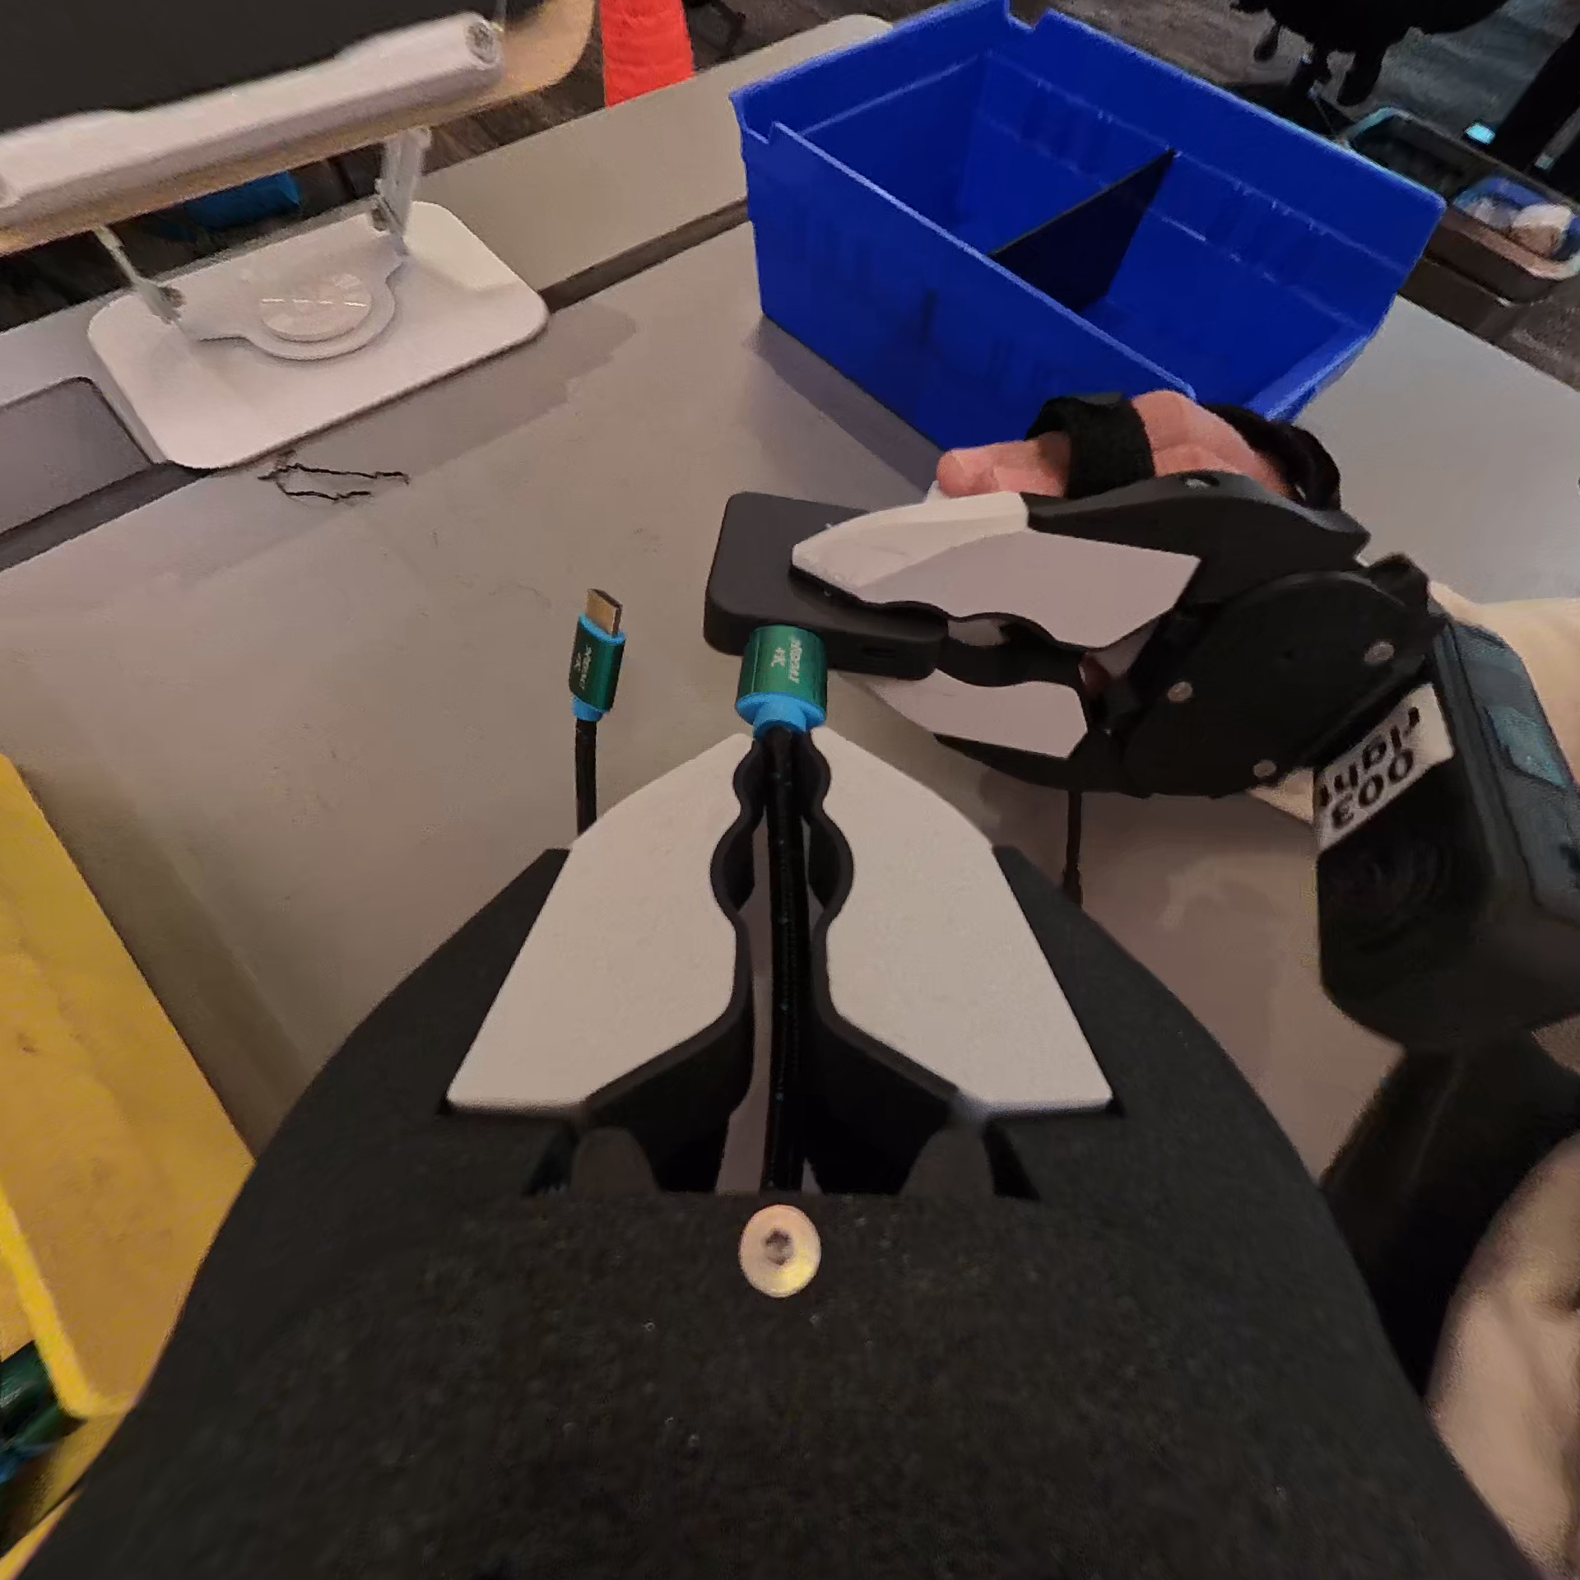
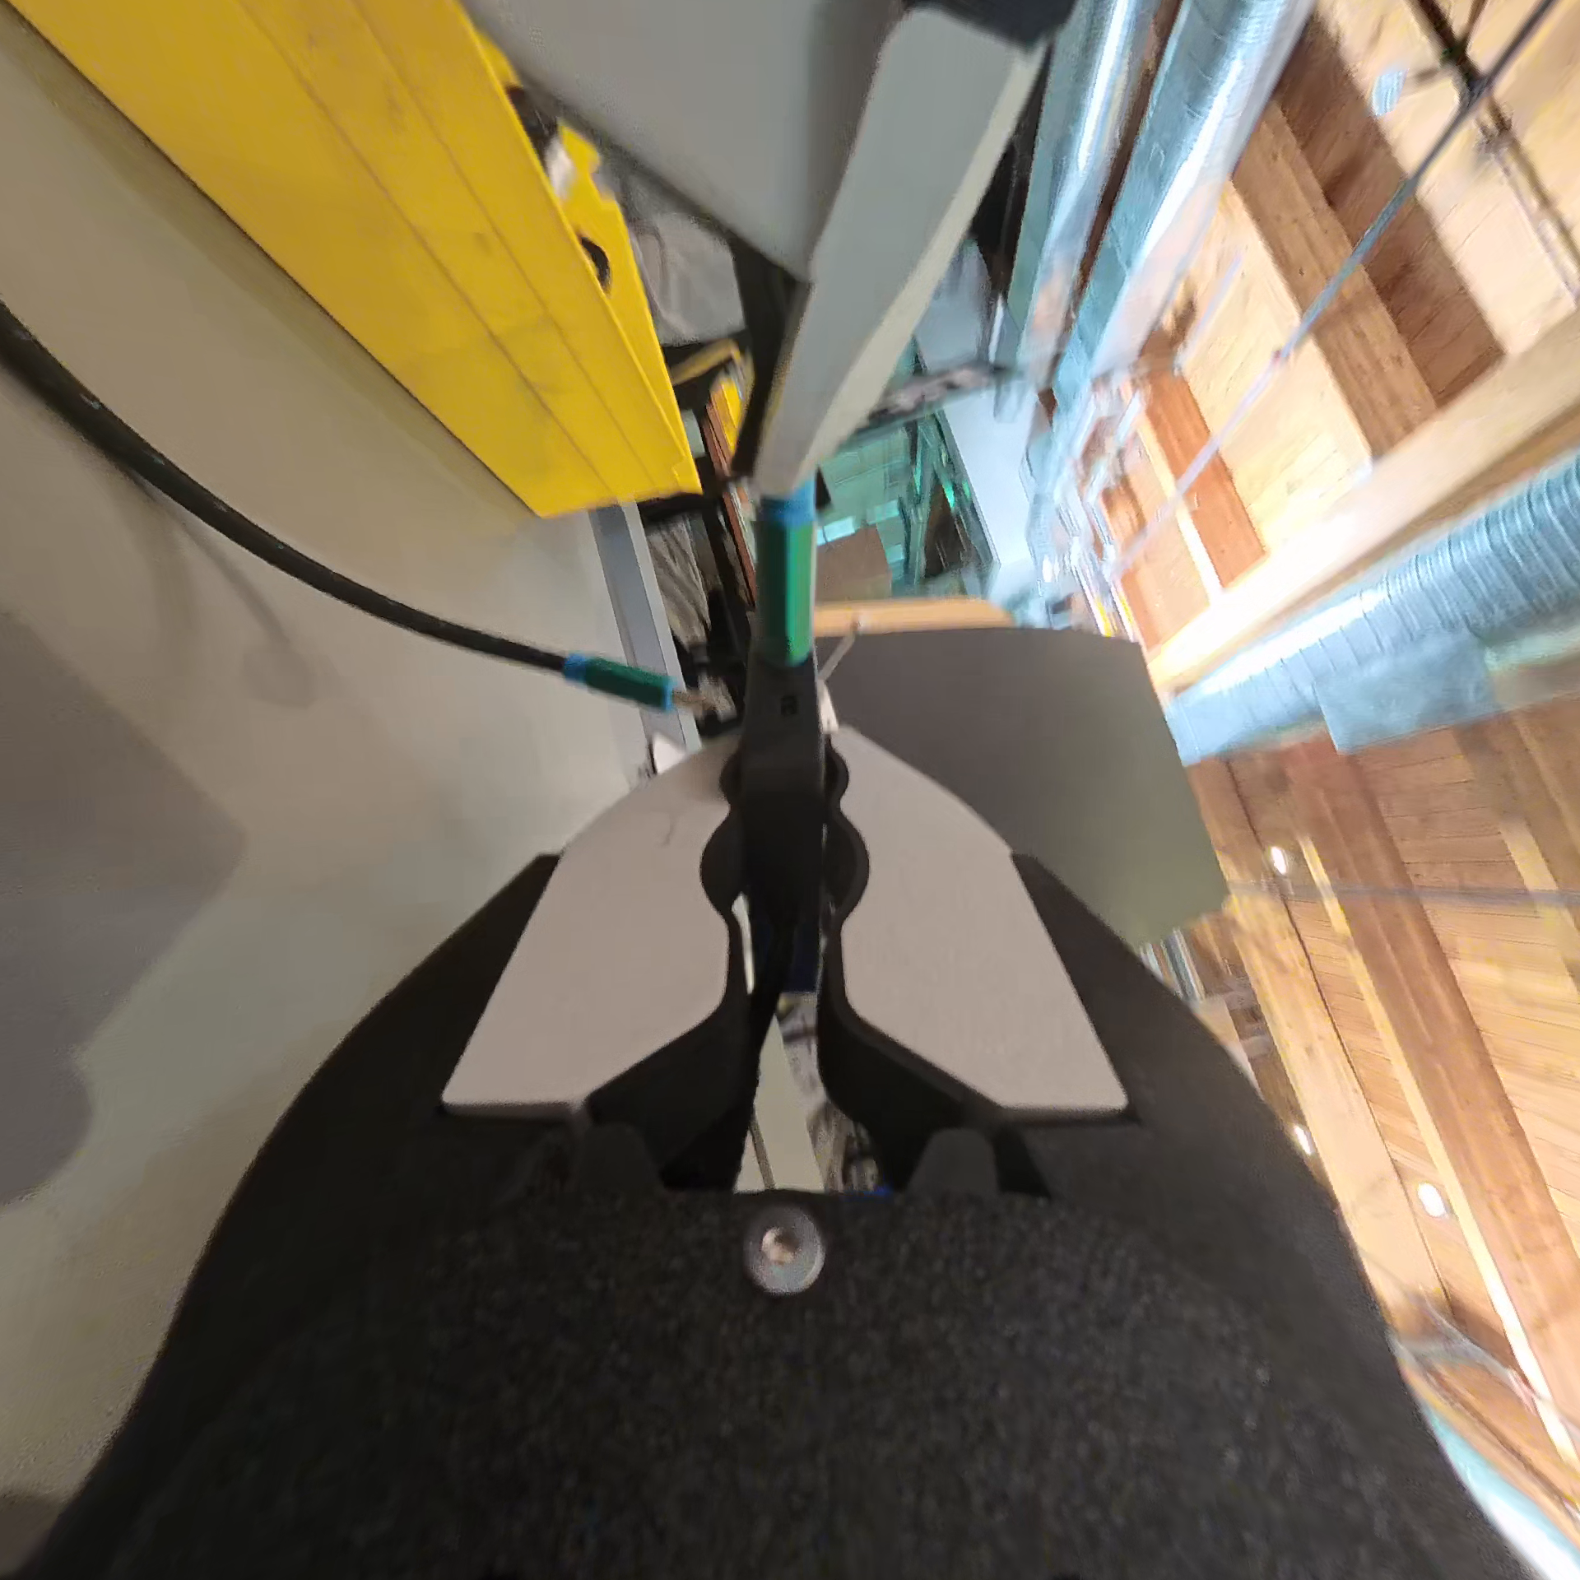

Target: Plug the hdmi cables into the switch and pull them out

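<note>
We pinch the braided black cable (image 1: 782, 898) in our left gripper (image 1: 780, 757), its green metal plug (image 1: 780, 663) in the flat matte switch (image 1: 769, 573), which our right gripper (image 2: 782, 769) clamps.

Black switch (image 1: 769, 556) lifted, green-plugged HDMI cable (image 1: 780, 663) inserted, second cable (image 1: 596, 657) lying unplugged beside

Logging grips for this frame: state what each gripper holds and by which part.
Left gripper clamps the plugged-in HDMI cable by its braided cord, just behind the green plug. Right gripper pinches the black switch across its flat faces, near one end.
</note>
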